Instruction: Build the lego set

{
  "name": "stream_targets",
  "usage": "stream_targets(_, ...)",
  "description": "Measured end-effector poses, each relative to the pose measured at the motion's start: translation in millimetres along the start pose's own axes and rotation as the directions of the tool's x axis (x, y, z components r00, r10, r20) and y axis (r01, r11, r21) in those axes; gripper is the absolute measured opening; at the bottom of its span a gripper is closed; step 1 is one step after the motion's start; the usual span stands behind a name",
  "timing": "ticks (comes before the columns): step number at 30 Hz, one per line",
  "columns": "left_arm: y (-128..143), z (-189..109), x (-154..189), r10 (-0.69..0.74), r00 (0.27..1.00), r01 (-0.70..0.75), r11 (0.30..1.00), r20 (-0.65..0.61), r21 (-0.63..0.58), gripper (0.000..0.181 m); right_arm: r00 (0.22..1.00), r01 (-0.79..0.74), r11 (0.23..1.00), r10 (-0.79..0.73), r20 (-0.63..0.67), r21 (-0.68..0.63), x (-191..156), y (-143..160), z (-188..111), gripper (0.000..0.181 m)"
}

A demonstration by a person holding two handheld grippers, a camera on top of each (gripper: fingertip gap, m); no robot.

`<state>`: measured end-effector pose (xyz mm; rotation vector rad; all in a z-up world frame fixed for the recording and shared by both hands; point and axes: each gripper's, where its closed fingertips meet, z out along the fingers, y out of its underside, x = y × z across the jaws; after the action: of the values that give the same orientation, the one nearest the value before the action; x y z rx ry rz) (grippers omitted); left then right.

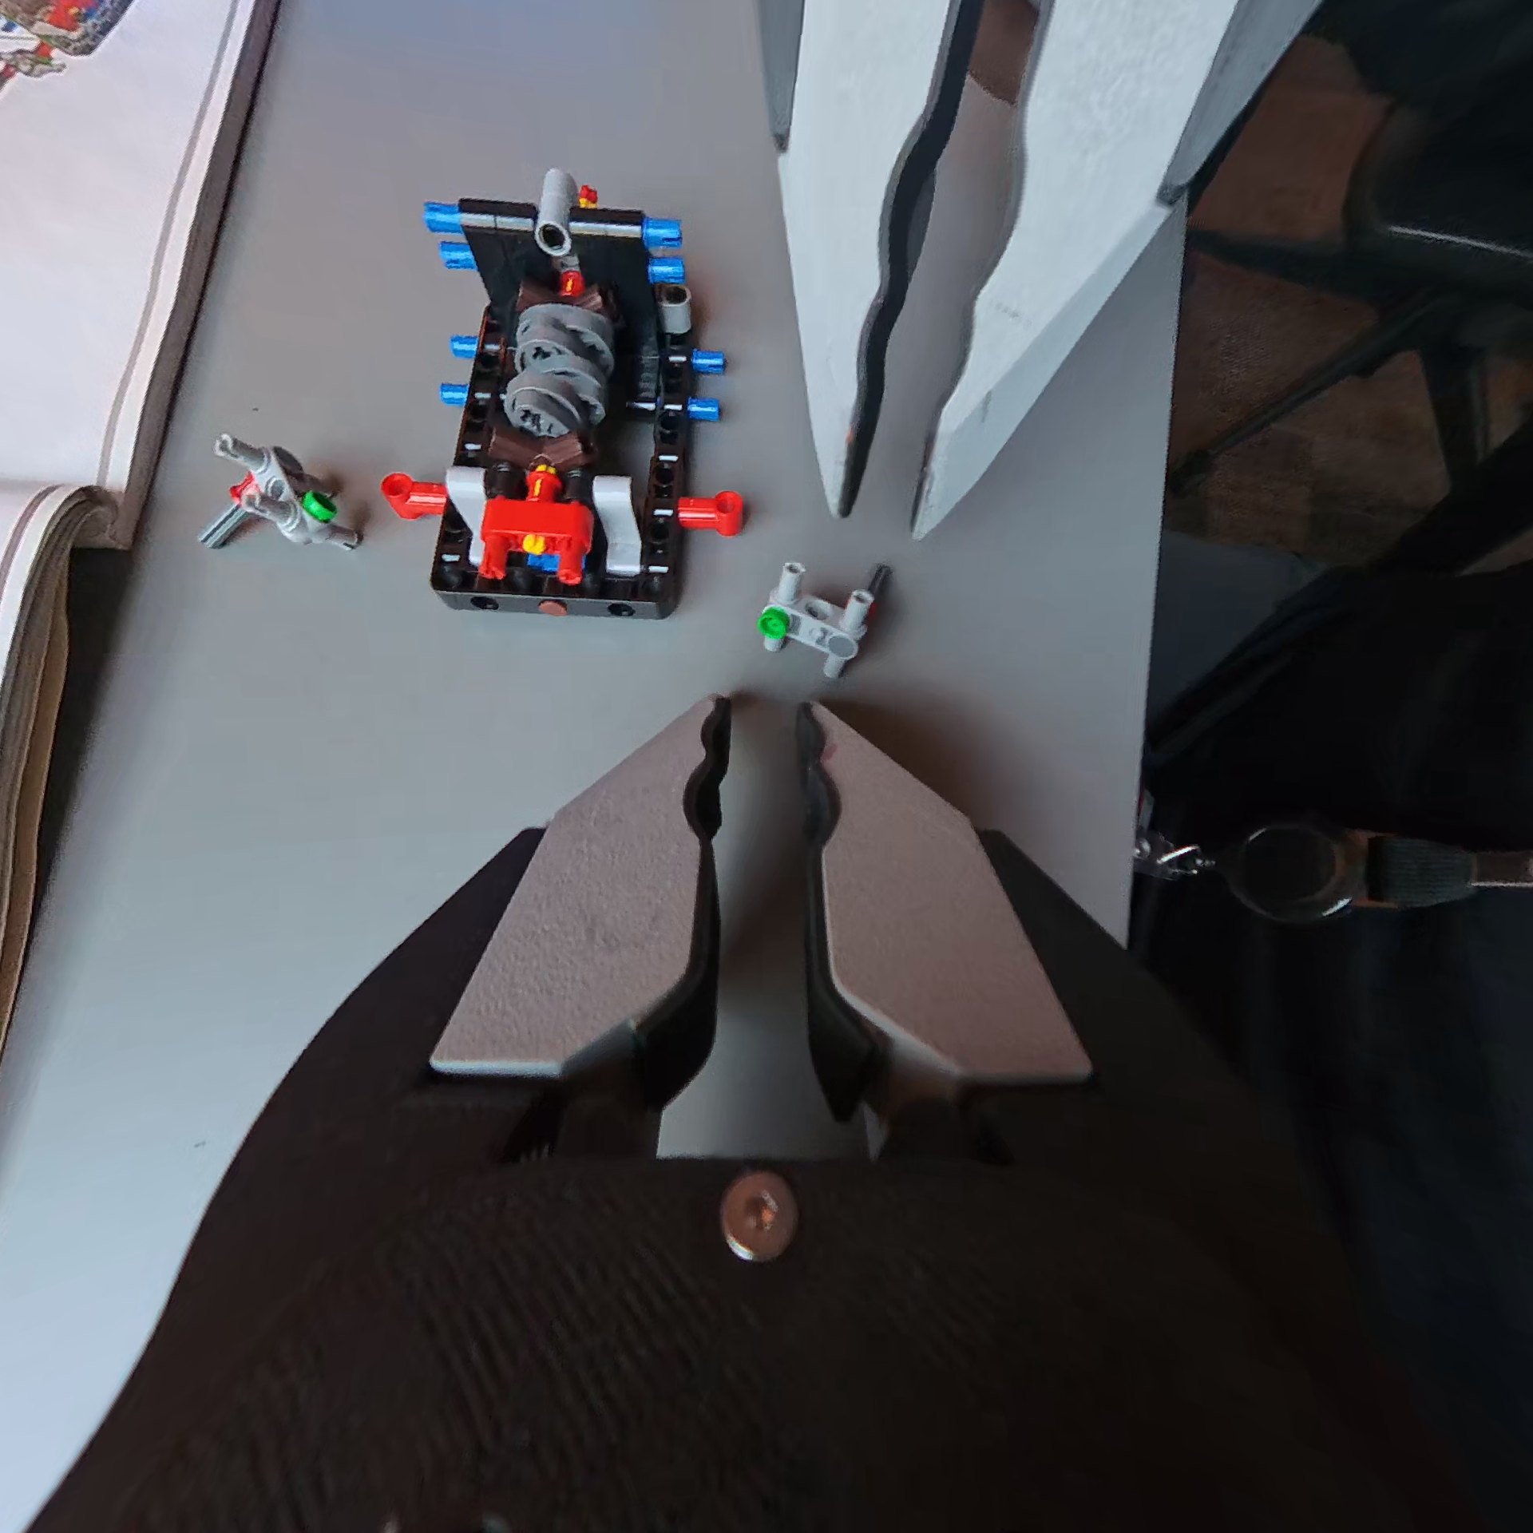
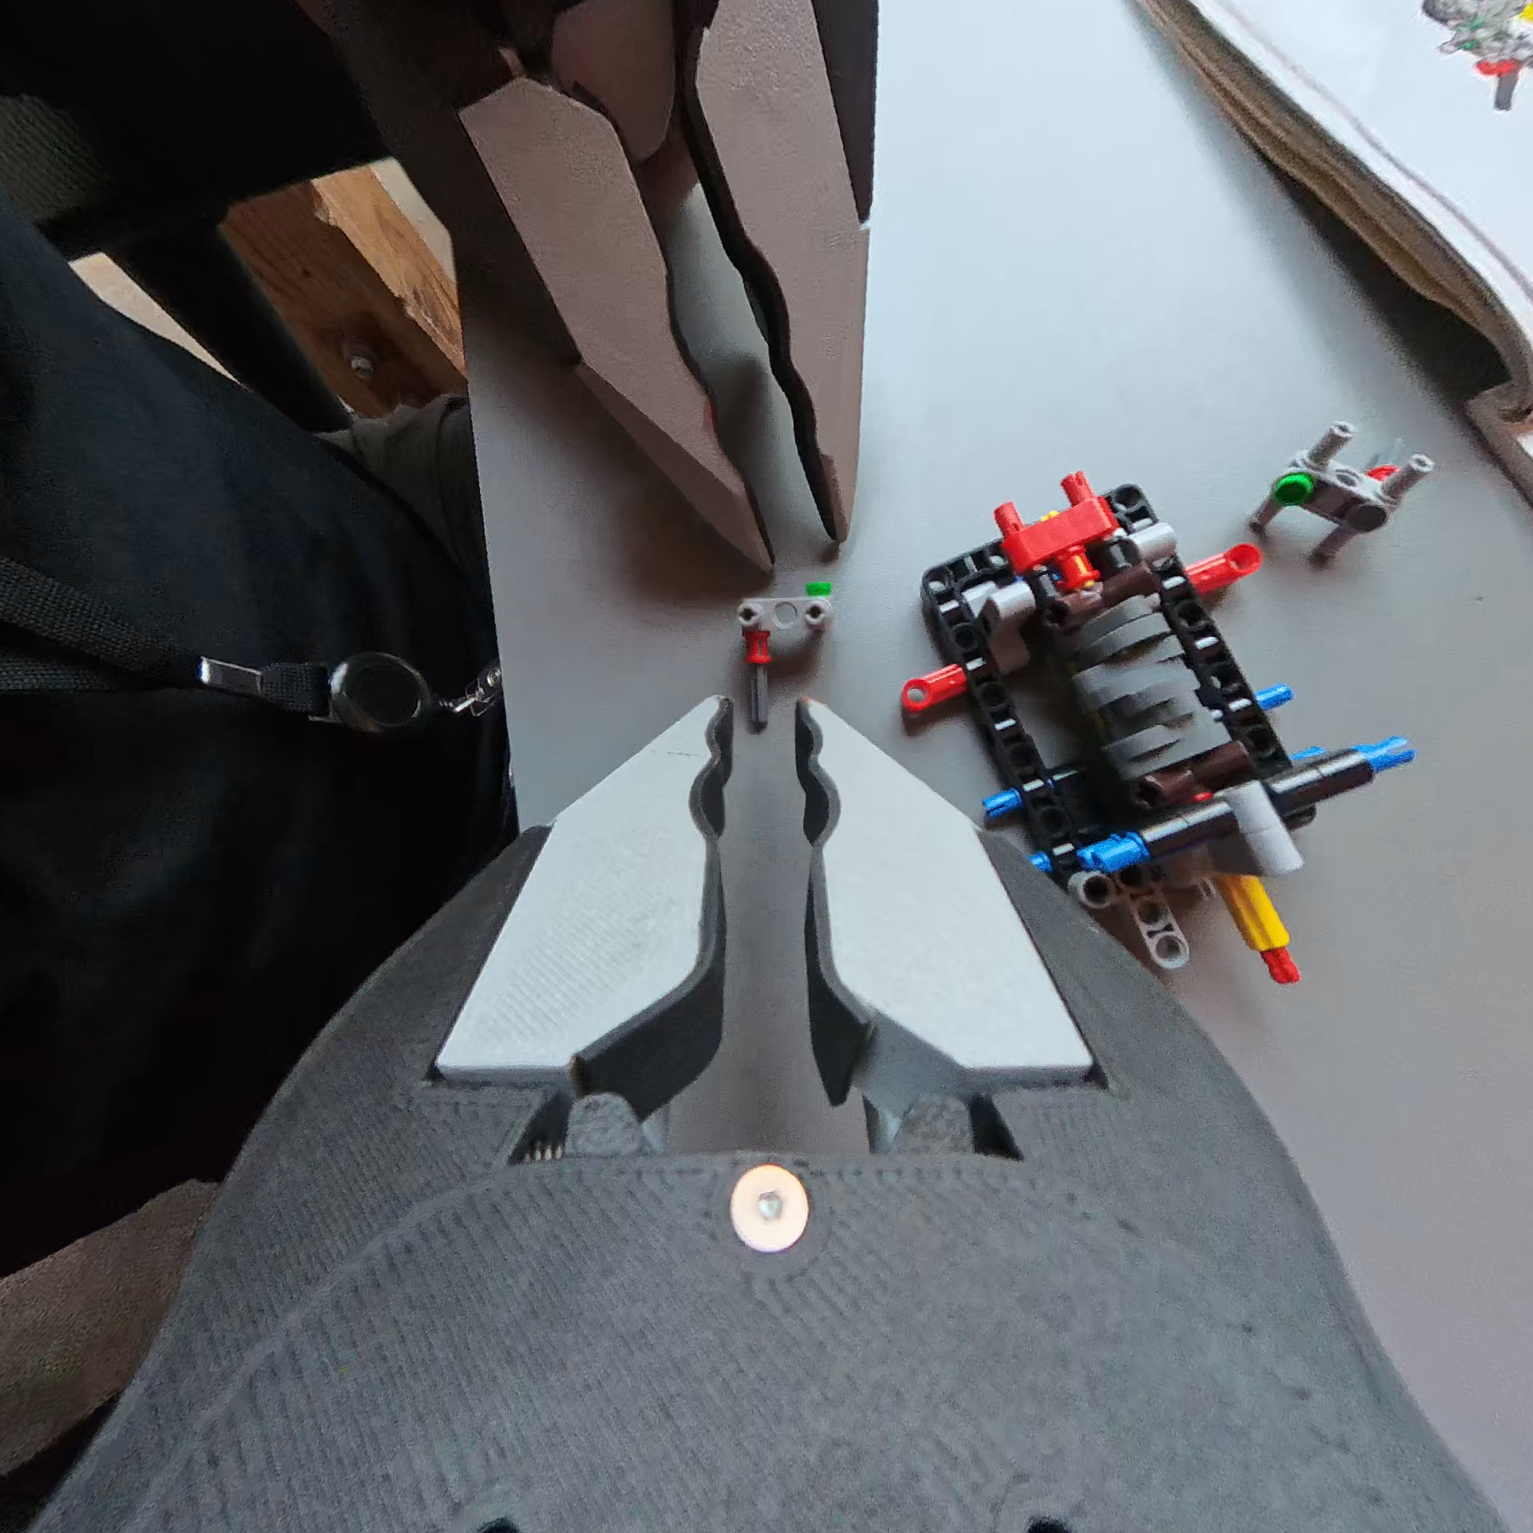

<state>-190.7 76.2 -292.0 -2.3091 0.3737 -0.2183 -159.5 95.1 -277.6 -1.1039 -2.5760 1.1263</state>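
The main lego build [image 1: 572,415], a black frame with grey gears, blue pins and a red front piece, lies on the grey table [image 1: 332,829]. A small grey sub-assembly with a green pin [image 1: 817,618] lies between both grippers. My left gripper [image 1: 765,707] is slightly open and empty, its tips just short of that piece. My right gripper [image 1: 881,518] points at it from the opposite side. In the right wrist view the right gripper [image 2: 763,705] is slightly open and empty, and the piece's [image 2: 780,618] black axle points toward the gap. The left gripper [image 2: 800,552] is opposite.
A second small grey sub-assembly [image 1: 282,502] lies on the far side of the main build [image 2: 1120,688], also in the right wrist view [image 2: 1344,498]. An open instruction book [image 1: 66,332] lies beyond it. The table edge [image 2: 489,581] is close, with a person in dark clothing. About 5 centimetres separates my left fingertips from my right.
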Motion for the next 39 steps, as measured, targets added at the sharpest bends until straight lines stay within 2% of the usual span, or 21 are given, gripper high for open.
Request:
stream_targets(3, 1, -1, -2, -0.016, 1.0, 0.016, 1.0, -0.002, 0.0, 0.014, 0.999, 0.032, 0.999, -0.032, 0.001, 0.034, -7, -9, 1, 0.015)
stream_targets(8, 1, 0, -3, -0.019, 1.0, 0.019, 1.0, -0.003, -0.001, 0.013, 0.991, 0.12, 0.989, -0.114, -0.074, 0.084, -12, -25, 10, 0.013)
stream_targets(12, 1, 0, -3, -0.019, 1.0, 0.019, 1.0, -0.006, 0.0, 0.014, 0.988, 0.122, 0.992, -0.118, -0.097, 0.037, -6, -17, 17, 0.012)
stream_targets(15, 1, 0, -2, -0.019, 1.0, 0.019, 1.0, -0.011, 0.0, 0.014, 0.989, 0.122, 0.99, -0.116, -0.094, 0.063, -6, -21, 16, 0.001)
stream_targets(20, 1, -2, -2, -0.006, 1.0, 0.006, 1.0, -0.018, 0.003, 0.016, 0.998, 0.051, 0.989, -0.047, -0.033, 0.141, -7, -28, 9, 0.001)
stream_targets(23, -7, -7, 1, 0.082, 0.997, -0.082, 0.994, -0.003, 0.067, 0.019, 0.997, -0.051, 0.97, 0.038, 0.061, 0.238, -7, -37, -3, 0.001)
stream_targets(25, -18, -12, -1, 0.154, 0.986, -0.162, 0.977, 0.064, 0.136, 0.019, 0.979, -0.157, 0.935, 0.104, 0.175, 0.318, -9, -46, -14, 0.001)
stream_targets(29, -40, -25, 1, 0.252, 0.949, -0.295, 0.92, 0.188, 0.256, 0.02, 0.886, -0.387, 0.814, 0.197, 0.42, 0.433, -9, -63, -38, 0.0)
stream_targets(31, -51, -35, -1, 0.271, 0.924, -0.348, 0.888, 0.27, 0.301, 0.014, 0.837, -0.47, 0.758, 0.22, 0.5, 0.452, -6, -67, -46, 0.0)
stream_targets(35, -67, -45, 0, 0.256, 0.91, -0.37, 0.857, 0.327, 0.36, 0.01, 0.777, -0.557, 0.689, 0.235, 0.583, 0.464, -3, -71, -54, 0.0)
stream_targets(39, -65, -41, -1, 0.257, 0.904, -0.374, 0.861, 0.341, 0.344, 0.015, 0.74, -0.609, 0.645, 0.252, 0.624, 0.462, 1, -74, -57, 0.001)
